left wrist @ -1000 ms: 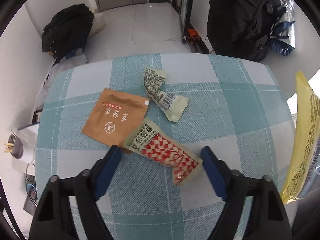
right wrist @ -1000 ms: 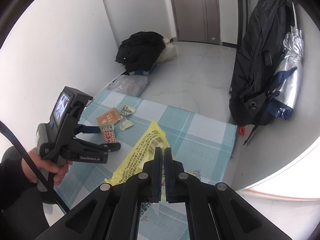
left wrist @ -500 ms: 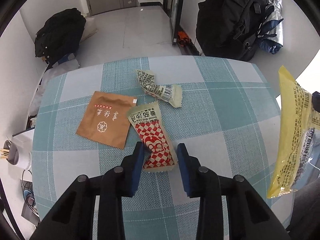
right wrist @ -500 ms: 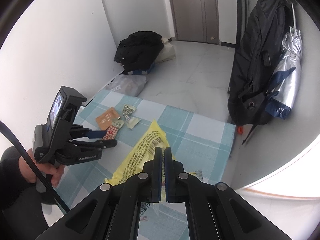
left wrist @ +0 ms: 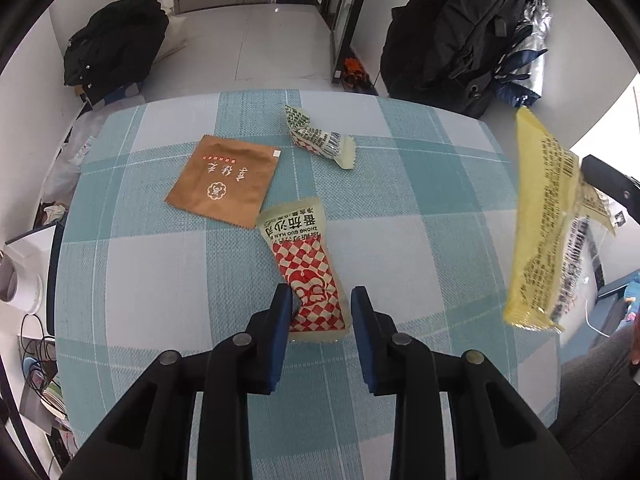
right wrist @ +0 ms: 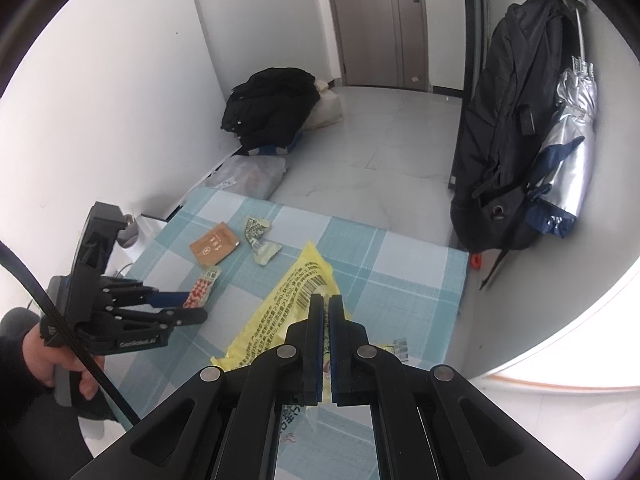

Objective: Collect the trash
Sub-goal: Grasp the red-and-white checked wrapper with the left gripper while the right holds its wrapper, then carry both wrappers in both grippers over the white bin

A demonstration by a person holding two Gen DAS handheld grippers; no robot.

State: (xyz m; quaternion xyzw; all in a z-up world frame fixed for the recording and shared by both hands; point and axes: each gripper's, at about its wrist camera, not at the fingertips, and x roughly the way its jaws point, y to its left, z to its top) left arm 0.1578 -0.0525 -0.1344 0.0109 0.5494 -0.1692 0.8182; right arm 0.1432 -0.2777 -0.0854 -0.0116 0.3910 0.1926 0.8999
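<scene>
Now, near to far:
left gripper (left wrist: 319, 307): low over the table, fingers partly closed around the near end of the red-checked sachet (left wrist: 308, 276); blue pads (left wrist: 282, 316) sit at its two long edges, left pad touching, right pad just beside; whether it is pinched firm, cannot tell.
right gripper (right wrist: 326, 308): raised above the table's right side, fingers clamped tight on the yellow wrapper (right wrist: 288, 300), which hangs off the table.
yellow wrapper, left wrist view (left wrist: 548, 232): hanging in the air at right, barcode side showing, clear of the cloth.
red-checked sachet, right wrist view (right wrist: 203, 284): near end between the left gripper's fingers, far end on the cloth.
table (left wrist: 420, 208): teal and white checked cloth, holds the remaining trash.
brown packet (left wrist: 224, 186): flat on the cloth, just beyond the sachet's pale top end, its near corner touching or almost touching it.
green-white wrapper (left wrist: 318, 140): crumpled, farther back, right of the brown packet, apart from it.
small printed scrap (right wrist: 396, 349): on the cloth near the table's right edge, beside the right gripper; print too small to read.
black coat pile (left wrist: 114, 46): on the floor beyond the table, left.
black bag (right wrist: 508, 140): hanging at far right, silver umbrella (right wrist: 568, 148) beside it.
</scene>
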